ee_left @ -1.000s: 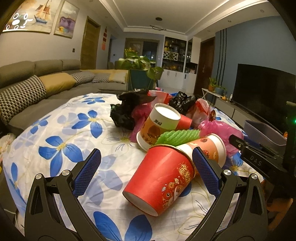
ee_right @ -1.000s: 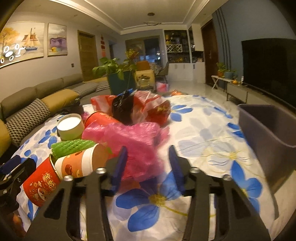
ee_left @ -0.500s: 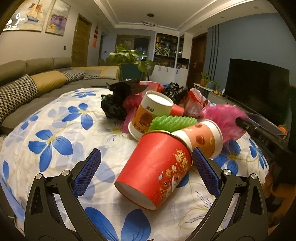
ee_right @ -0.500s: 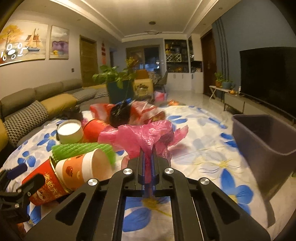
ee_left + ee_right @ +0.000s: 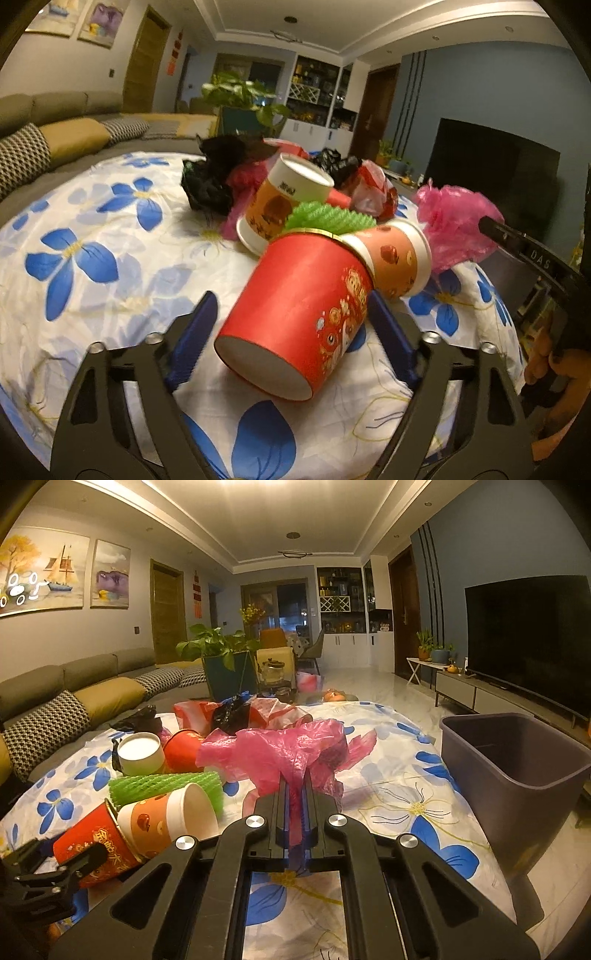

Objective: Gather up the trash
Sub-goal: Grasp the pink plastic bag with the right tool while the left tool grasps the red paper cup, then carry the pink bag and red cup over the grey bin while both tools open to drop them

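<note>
A pile of trash lies on a flowered tablecloth [image 5: 92, 236]. A red paper cup [image 5: 299, 314] lies on its side between the fingers of my left gripper [image 5: 291, 325], which is open and closing around it without gripping. An orange-and-white cup [image 5: 395, 258] and green foam netting [image 5: 328, 218] lie behind it. My right gripper [image 5: 294, 786] is shut on a pink plastic bag [image 5: 280, 753] and holds it above the table; the bag also shows in the left wrist view [image 5: 454, 225]. A grey bin [image 5: 517, 771] stands to the right.
Further cups [image 5: 142, 753], black bags [image 5: 210, 181] and red wrappers [image 5: 369, 188] lie mid-table. A sofa [image 5: 74, 694] runs along the left, a potted plant [image 5: 225, 664] stands behind the table, and a TV [image 5: 528, 638] is on the right wall.
My right gripper shut on the pink bag and lifted it off the table. My left gripper moved forward and its fingers narrowed around the red cup.
</note>
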Available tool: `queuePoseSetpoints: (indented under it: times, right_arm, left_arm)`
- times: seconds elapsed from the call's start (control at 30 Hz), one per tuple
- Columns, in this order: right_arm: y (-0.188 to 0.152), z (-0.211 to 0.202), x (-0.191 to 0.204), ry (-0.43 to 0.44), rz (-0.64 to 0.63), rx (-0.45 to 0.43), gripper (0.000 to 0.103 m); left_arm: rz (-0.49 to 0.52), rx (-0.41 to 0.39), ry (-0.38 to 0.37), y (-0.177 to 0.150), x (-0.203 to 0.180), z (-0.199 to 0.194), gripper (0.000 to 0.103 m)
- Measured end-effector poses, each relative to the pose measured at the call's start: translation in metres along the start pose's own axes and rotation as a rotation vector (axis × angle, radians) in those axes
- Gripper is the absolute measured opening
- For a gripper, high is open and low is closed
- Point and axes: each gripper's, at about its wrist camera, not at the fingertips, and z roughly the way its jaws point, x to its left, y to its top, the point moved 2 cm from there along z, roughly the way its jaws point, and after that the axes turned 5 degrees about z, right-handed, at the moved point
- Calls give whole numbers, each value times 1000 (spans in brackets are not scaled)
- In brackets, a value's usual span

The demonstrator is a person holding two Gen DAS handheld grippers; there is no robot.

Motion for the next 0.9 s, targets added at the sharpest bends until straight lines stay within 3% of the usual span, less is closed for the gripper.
queuePoseSetpoints:
  times: [0.2,0.33,0.9]
  right_arm:
    - [0,-3,1,-2,2,-3,6]
    - [1,-7,0,-3,7,-10,6]
    - [5,-17,-8,-13,25,-37,6]
  left_arm:
    - [19,-20,-16,-3,-1,-2,61]
    - [10,-30,-28,-1,-1,-8,57]
    - [-7,-122,-21,18,10,-52,56]
